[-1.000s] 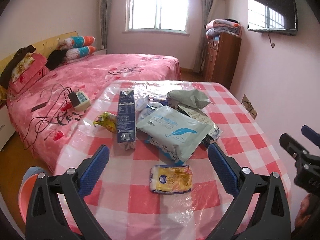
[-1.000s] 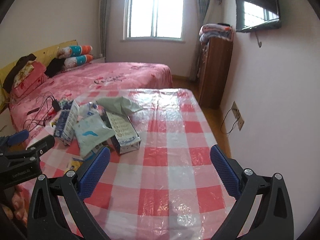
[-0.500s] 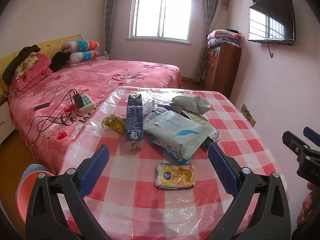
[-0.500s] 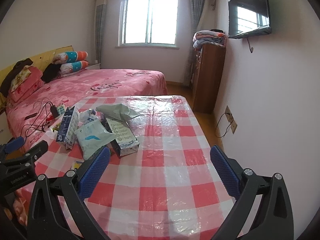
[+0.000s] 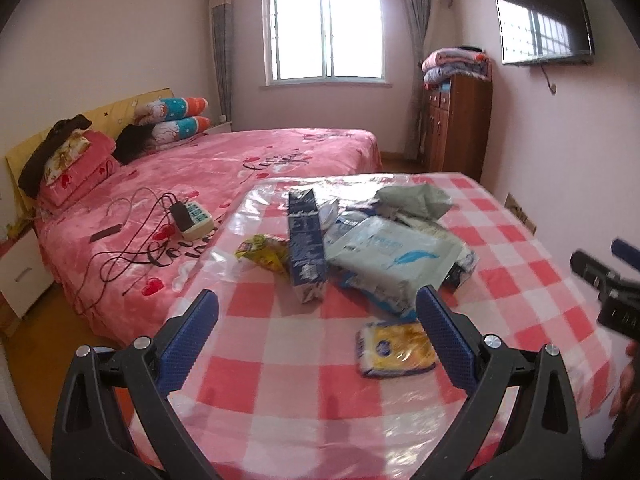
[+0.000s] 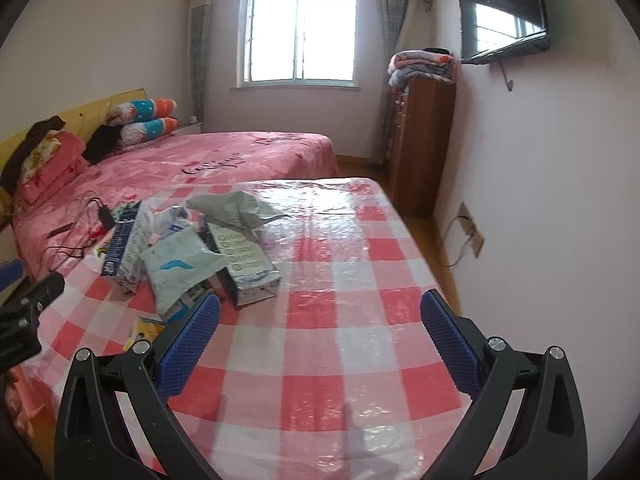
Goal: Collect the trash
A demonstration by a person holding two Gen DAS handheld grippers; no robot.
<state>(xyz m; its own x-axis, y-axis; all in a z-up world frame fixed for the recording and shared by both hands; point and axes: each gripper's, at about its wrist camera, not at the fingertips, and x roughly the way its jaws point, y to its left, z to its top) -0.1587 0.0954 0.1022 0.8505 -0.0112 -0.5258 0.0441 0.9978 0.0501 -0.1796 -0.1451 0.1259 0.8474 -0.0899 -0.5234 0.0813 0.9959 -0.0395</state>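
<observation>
Both tongs have pulled back and risen, jaws apart and empty — left tongs (image 5: 316,316), right tongs (image 6: 320,316). The yellow snack wrapper (image 5: 394,349) lies uncollected on the bench (image 5: 280,380), nearest the left tongs — collecting hasn't begun.

Item count, referenced to the tabletop (image 5: 304,376):

- Blue cartons: 2, one (image 5: 305,246) at the pile's left, one (image 6: 246,258) at its right.
- Pale mailer bags: 2, one white (image 5: 390,256), one grey-green (image 5: 416,198).
- Yellow wrappers: 2, one crumpled (image 5: 264,254), one flat (image 5: 394,348).
- Hand-held grippers: 2, left (image 5: 316,330), right (image 6: 318,326).
</observation>
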